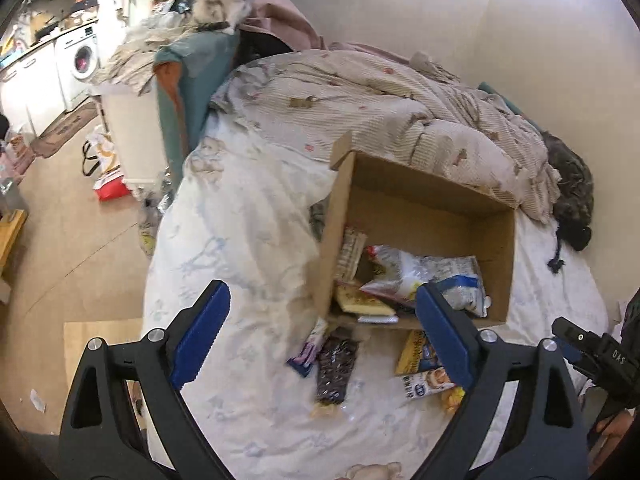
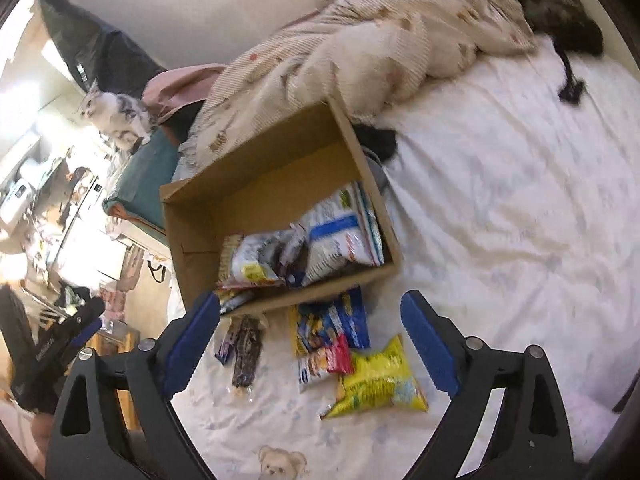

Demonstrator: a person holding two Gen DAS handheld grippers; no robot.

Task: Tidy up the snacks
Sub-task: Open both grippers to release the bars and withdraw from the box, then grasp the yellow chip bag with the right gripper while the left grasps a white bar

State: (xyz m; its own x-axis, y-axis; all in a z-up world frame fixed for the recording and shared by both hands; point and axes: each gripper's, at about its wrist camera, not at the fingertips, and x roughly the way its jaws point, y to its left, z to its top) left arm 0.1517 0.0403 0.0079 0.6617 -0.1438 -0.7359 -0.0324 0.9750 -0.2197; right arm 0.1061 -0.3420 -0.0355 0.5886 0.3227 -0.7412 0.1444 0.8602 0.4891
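With both grippers (image 1: pixel 320 336) (image 2: pixel 310 338) wide and empty over the bed (image 2: pixel 500 200), we judge loose snacks (image 2: pixel 376 380) still need lifting into the box (image 2: pixel 280 160).

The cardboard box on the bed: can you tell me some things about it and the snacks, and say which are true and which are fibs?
1. The cardboard box already has snack bags in it. True.
2. The yellow snack bag is inside the box. False: it lies on the white bedsheet in front of the box.
3. The right gripper is holding a snack. False: it is open and empty.
4. The left gripper is open too. True.
5. A cat sits beyond the box. True.
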